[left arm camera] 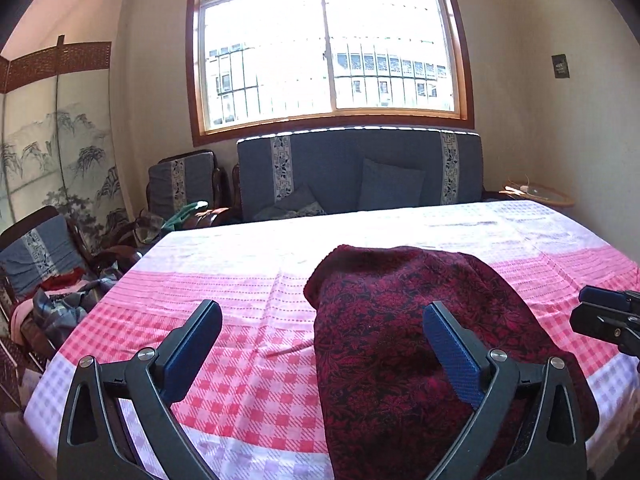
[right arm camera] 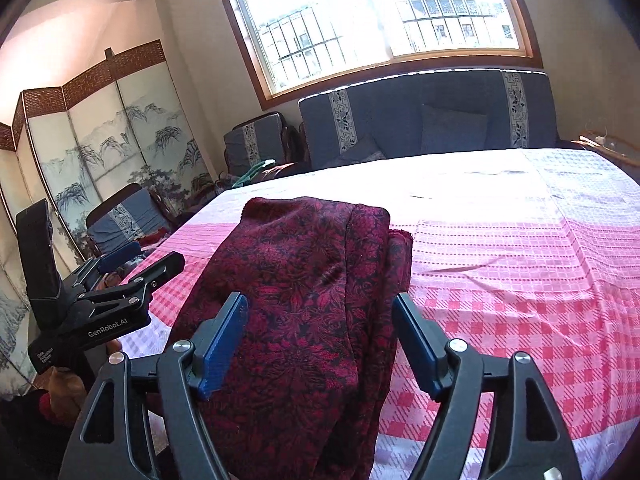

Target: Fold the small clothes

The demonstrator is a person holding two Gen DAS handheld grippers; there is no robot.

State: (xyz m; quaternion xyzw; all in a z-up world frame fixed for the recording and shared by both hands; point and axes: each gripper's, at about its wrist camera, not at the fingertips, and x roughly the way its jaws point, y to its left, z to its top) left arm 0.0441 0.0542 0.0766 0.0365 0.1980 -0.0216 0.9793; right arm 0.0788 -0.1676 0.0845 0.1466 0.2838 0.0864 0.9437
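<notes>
On the checked tablecloth [left arm camera: 248, 360]: one dark red garment [right arm camera: 304, 300], part-folded; left gripper [left arm camera: 322, 344] and right gripper [right arm camera: 320, 340] both spread, empty; best pinch near corners evenly.

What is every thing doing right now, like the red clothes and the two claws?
Dark red patterned garment: folded lengthwise, lying on the table, near end hanging over the edge.
Left claw: open, holding nothing.
Right claw: open, holding nothing, garment lies between its fingers.
Pink checked tablecloth: spread over the table, slightly creased.
Clothes pile: heaped, unfolded, on the chair at left.
Window: looks shut.
</notes>
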